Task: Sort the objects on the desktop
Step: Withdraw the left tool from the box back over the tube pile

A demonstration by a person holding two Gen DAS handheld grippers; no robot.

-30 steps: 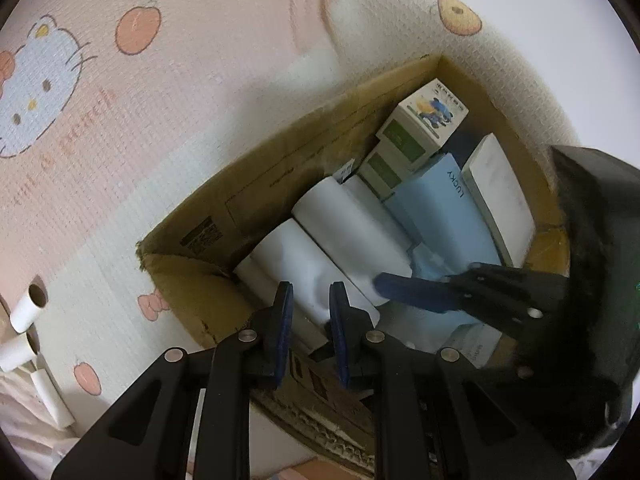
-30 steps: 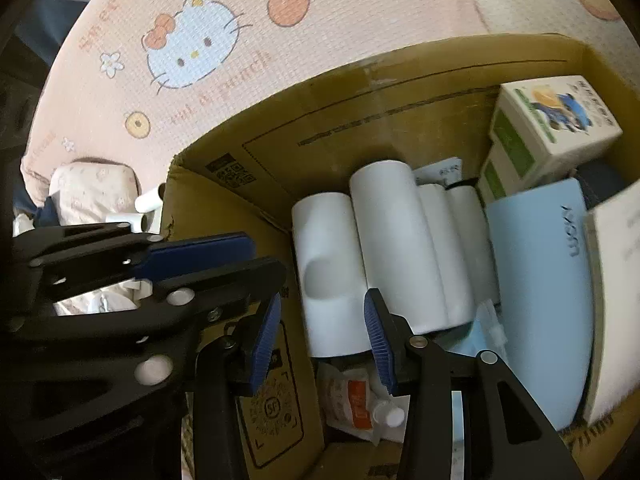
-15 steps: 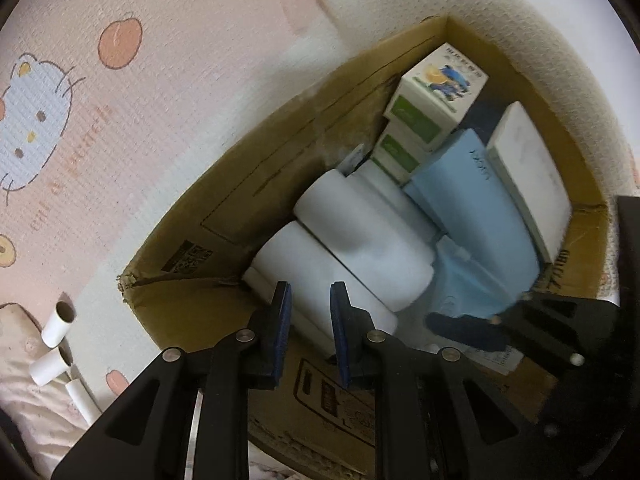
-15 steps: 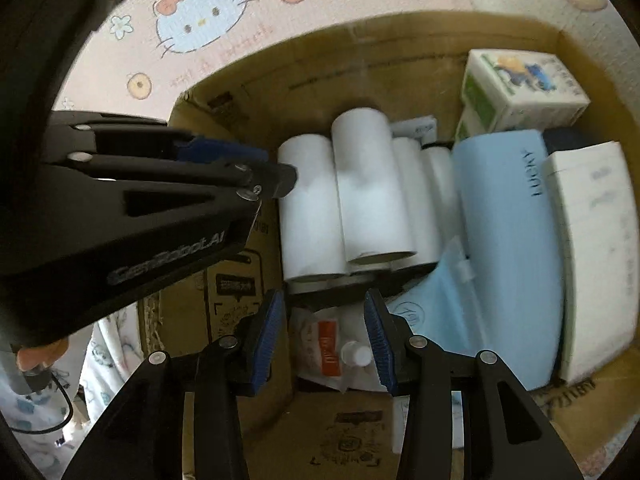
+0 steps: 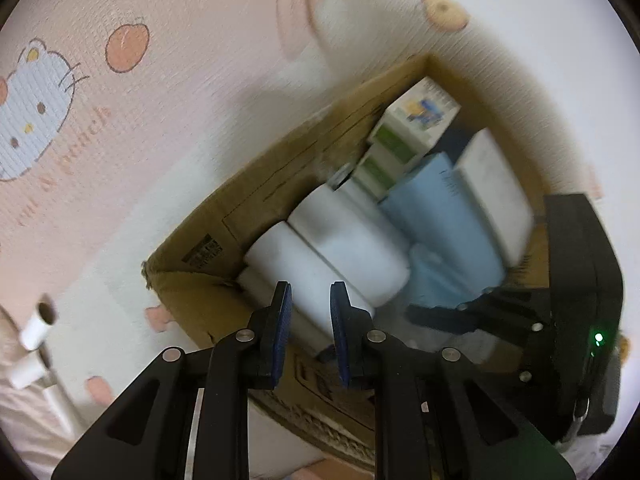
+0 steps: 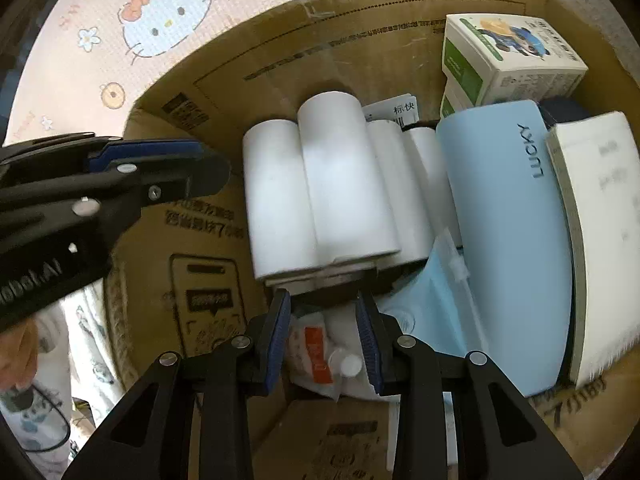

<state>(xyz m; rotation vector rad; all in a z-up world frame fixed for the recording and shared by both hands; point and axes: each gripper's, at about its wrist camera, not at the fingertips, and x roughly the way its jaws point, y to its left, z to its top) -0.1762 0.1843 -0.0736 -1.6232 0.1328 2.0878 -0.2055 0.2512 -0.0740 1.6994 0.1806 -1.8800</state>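
Observation:
An open cardboard box point(image 6: 208, 80) point(image 5: 256, 208) holds several white rolls point(image 6: 340, 184) point(image 5: 352, 256), a light blue "LUCKY" case point(image 6: 508, 224), a white book point(image 6: 600, 216) and green-and-white cartons point(image 6: 508, 56). At the box's near end lies a white pouch point(image 6: 320, 356) with an orange label and a white cap. My right gripper point(image 6: 322, 336) points down over it. Its jaws are closing with the pouch between them, and no firm pinch shows. My left gripper point(image 5: 310, 332) hangs over the box's near edge, narrowly open with nothing between its pads.
The box sits on a pink cartoon-cat mat point(image 5: 120, 120). Three cardboard tubes point(image 5: 36, 324) lie on the mat to the left of the box. The left gripper point(image 6: 208, 172) reaches in from the left of the right wrist view, with a person's patterned clothing point(image 6: 48, 360) below it.
The right gripper's jaws have narrowed and now frame the pouch at the box's near end instead of the rolls. The left gripper's gap is unchanged; its view of the box has shifted slightly.

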